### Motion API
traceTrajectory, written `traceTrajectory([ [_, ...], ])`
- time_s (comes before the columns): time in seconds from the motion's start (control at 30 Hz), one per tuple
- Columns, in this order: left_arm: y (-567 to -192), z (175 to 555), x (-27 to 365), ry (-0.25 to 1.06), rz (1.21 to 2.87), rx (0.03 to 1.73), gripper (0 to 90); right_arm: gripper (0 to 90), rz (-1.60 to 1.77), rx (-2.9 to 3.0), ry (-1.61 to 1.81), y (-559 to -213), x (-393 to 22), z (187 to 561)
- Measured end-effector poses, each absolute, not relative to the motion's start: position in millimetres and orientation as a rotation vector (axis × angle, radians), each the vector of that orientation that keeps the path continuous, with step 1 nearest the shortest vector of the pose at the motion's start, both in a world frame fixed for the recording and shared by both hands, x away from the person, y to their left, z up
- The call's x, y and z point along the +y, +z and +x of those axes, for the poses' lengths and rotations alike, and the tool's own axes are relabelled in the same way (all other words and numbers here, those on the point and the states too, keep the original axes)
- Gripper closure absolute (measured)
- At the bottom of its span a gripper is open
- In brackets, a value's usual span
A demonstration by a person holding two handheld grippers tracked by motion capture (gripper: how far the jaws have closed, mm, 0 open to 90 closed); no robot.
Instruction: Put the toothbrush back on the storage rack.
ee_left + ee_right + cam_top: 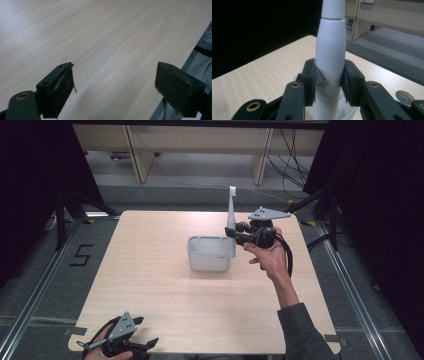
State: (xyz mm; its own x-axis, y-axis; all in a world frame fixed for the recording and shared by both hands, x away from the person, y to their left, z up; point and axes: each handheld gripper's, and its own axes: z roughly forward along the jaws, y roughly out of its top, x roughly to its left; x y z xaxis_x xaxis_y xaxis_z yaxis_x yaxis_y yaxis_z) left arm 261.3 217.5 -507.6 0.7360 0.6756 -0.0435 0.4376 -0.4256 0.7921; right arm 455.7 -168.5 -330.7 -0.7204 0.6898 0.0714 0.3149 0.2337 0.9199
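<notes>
We pinch the toothbrush upright in our right gripper over the holder; left gripper idles spread. Release remains.

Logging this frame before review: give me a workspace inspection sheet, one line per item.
Surface: light wooden table, bare apart from the holder.
Job's things: white electric toothbrush, upright, lower end over the right end of the white rectangular holder; whether it touches the holder cannot be told.
Clutter: nothing seen.
Grippers: right gripper shut on the toothbrush handle; left gripper open, holding nothing, low over the table's near left edge.
Cables: black cable loops from the right gripper past the hand; thin cables on the floor beyond the table.
Surroundings: grey floor, dark curtains at both sides, wooden furniture legs behind.
</notes>
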Motion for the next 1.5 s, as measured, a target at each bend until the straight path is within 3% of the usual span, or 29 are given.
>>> traceTrajectory([
  [0.73, -507, 262, 218, 0.360, 2.102, 0.811, 14.8, 66.7, 0.931, 2.086, 1.466, -325, -163, 480],
  [1.5, -506, 262, 219, 0.370, 2.104, 0.809, 14.7, 66.7, 0.980, 2.031, 1.469, -344, -153, 503],
])
